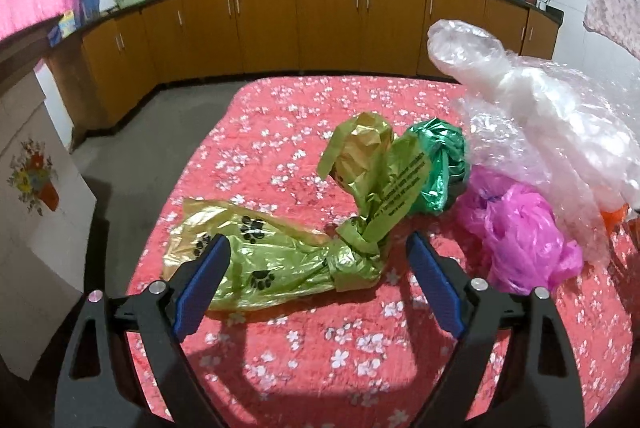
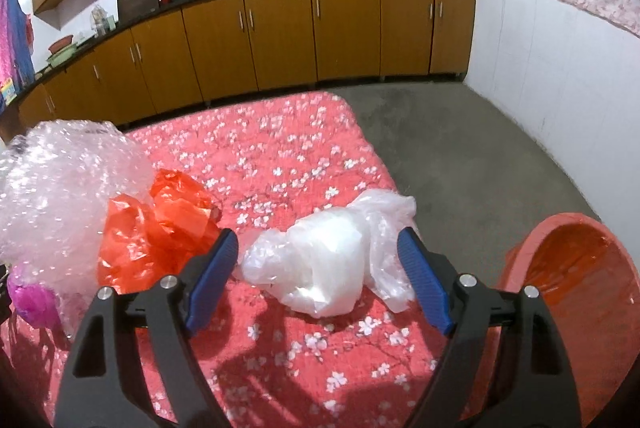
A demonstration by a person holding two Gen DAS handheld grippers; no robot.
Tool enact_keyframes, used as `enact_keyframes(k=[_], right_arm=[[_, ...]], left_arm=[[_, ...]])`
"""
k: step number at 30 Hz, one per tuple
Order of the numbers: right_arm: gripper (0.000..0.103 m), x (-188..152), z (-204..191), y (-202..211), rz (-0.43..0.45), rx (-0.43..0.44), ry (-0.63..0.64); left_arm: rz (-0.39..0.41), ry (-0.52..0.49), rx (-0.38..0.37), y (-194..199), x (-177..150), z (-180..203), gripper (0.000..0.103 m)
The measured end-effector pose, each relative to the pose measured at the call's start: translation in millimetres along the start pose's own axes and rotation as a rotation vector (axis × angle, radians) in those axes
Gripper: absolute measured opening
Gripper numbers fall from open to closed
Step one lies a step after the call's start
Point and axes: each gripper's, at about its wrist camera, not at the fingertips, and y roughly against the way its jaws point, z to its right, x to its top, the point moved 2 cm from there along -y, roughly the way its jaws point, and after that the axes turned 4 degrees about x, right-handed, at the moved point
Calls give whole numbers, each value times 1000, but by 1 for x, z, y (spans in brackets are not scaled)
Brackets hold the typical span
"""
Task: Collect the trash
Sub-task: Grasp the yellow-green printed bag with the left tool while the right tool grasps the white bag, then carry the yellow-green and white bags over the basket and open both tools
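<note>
Two grippers hung over the table, each tilted down and forward, each lined up on its own piece of trash.

Left gripper: jaws wide, nothing pressed between the pads. Green bag, paw-printed and knotted, lay on the cloth just ahead of the fingertips, partly between them. Its long axis ran across the gripper, left to right, with the knot toward the right finger. A closing pinch would likely take it across the narrow waist near the knot. Beyond it sat a dark green wad, then a pink bag and clear wrap off to the right, all well apart from the jaws.

Right gripper: jaws also wide, holding nothing. White bag lay crumpled dead ahead, its bulk between the two fingertips and a loose flap reaching toward the right finger. No clear long axis; a lump, slightly wider than deep. Whether the pads touched it could not be told. Orange bag lay just beside the left finger, bubble wrap behind that.

Red tub stood off the table's right edge, low, mouth toward the camera. Right hand was the nearer to it, so the white bag looked the shorter carry.

Judgement: both hands were at the pre-grasp stage, needing a small advance and a squeeze.
</note>
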Motion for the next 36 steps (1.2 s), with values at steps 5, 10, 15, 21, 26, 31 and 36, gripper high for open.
enact_keyframes(k=[5,10,15,21,26,31,36], right_arm=[[80,2,-3,-7,-15,7,6],[71,1,-7,-13,-45,21,20],[57,0,-7,-20,-85,41,14],[42,-3,-5,-18,-92,61,10],[39,-7,0,-8,-87,85,-12],[39,-12,5,8,-71,101,-35],[39,-16,10,25,-58,116,-56]], left_arm=[[-37,-4,-14,-9,0,3,77],[-85,-16,-23,-17,-1,7,68],[-108,-23,-32,-21,-2,11,56],[-101,-25,-36,-16,-4,14,43],[-92,-11,-37,-9,-8,11,41],[-73,3,-47,4,-9,7,40],[-53,14,-50,15,-7,2,40]])
